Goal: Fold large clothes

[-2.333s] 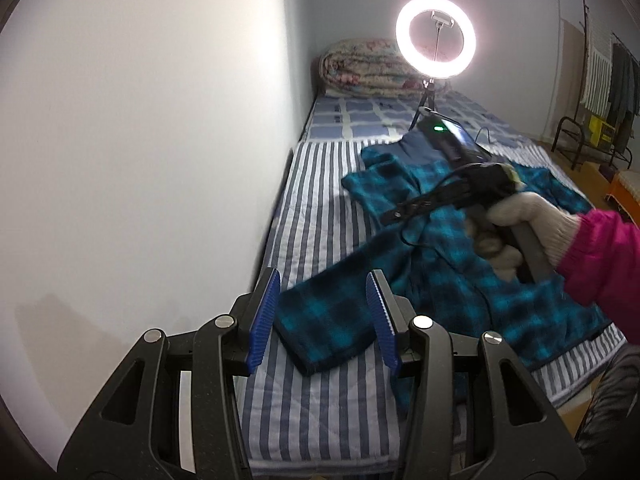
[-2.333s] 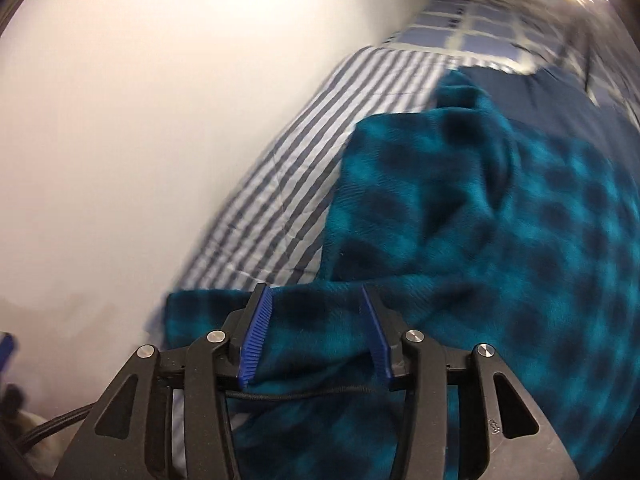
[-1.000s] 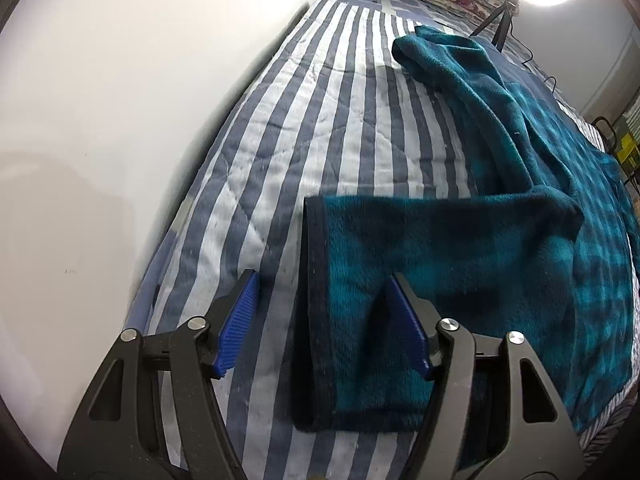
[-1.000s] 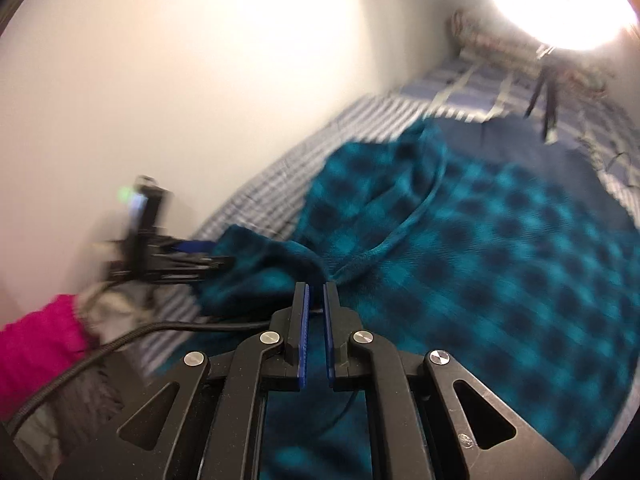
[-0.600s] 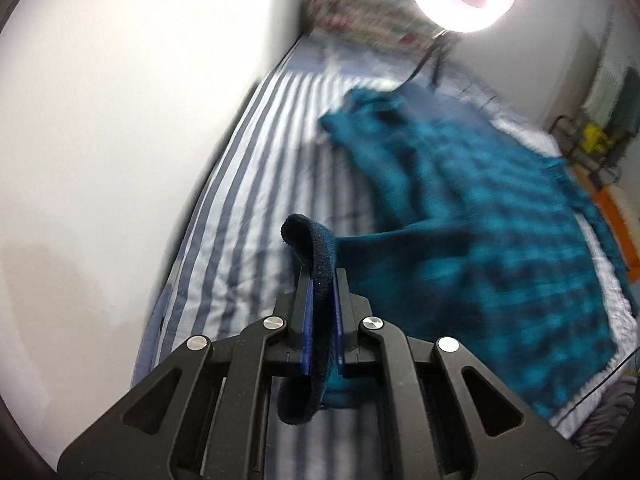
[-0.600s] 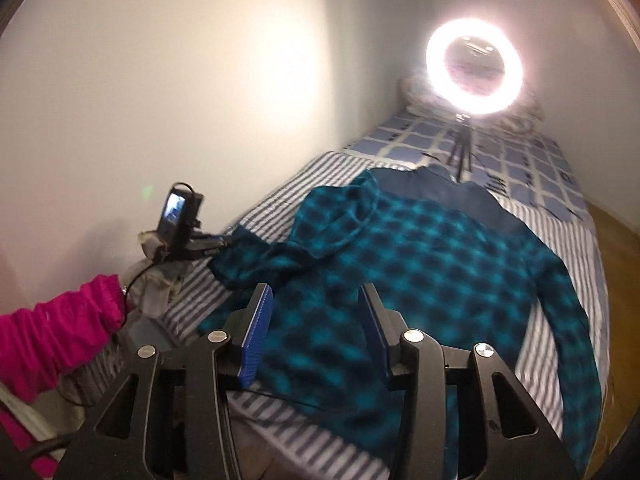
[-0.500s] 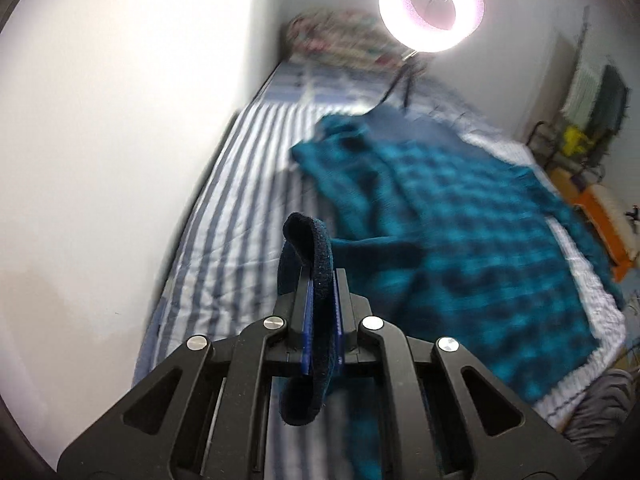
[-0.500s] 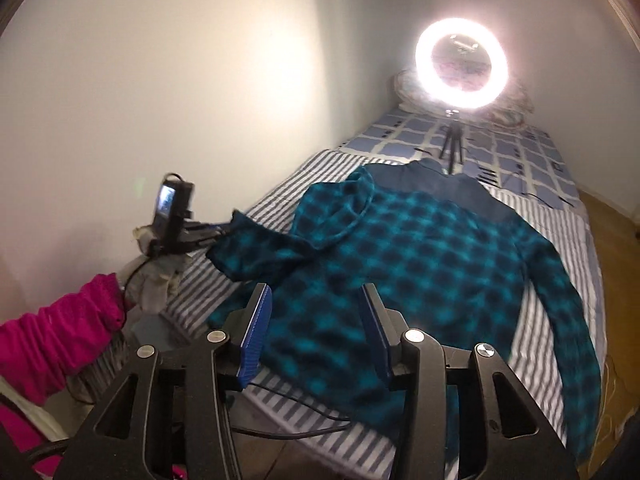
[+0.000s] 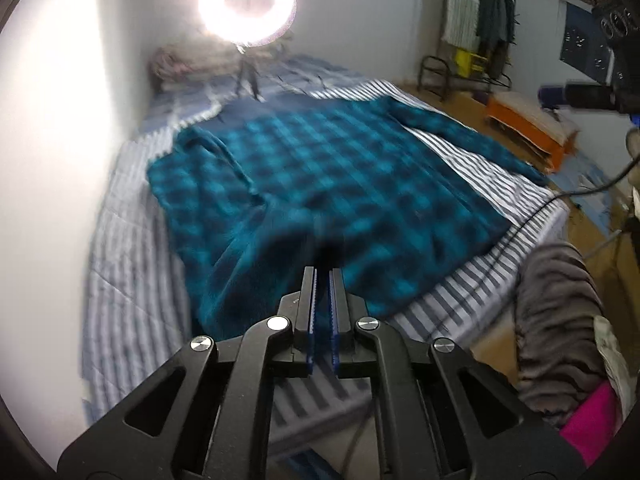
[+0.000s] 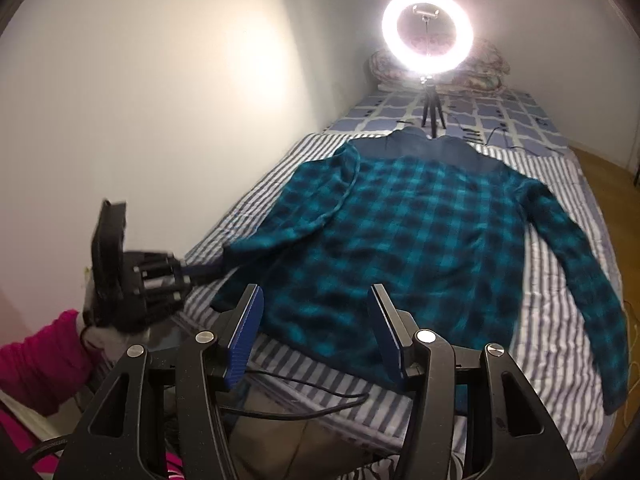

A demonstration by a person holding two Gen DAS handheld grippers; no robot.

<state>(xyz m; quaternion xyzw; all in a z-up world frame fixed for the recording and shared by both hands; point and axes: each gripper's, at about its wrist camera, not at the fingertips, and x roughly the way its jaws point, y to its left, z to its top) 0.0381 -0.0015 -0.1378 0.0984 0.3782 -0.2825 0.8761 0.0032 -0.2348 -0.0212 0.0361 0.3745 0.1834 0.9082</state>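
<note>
left sleeve cuff pinched for the fold

the teal plaid shirt (image 10: 420,240) lies spread across the striped bed (image 10: 560,340), collar toward the far end where the ring light (image 10: 427,34) stands, hem at the near edge. it looks laid flat so the sleeves can be turned in over the body first.

the left claw (image 10: 188,274) hangs over the near wall-side corner of the bed, pressed together on the sleeve cuff (image 10: 218,269); in its own view dark fabric runs right up to the closed tips (image 9: 322,276). the sleeve is drawn taut from the shoulder down to that claw, probably to carry it across the chest.

the right claw (image 10: 316,334) hovers above the near edge, over the hem, jaws spread about halfway after just opening, nothing between its pads (image 10: 244,330). the other sleeve (image 10: 580,268) lies stretched along the room-side edge, not yet folded.
</note>
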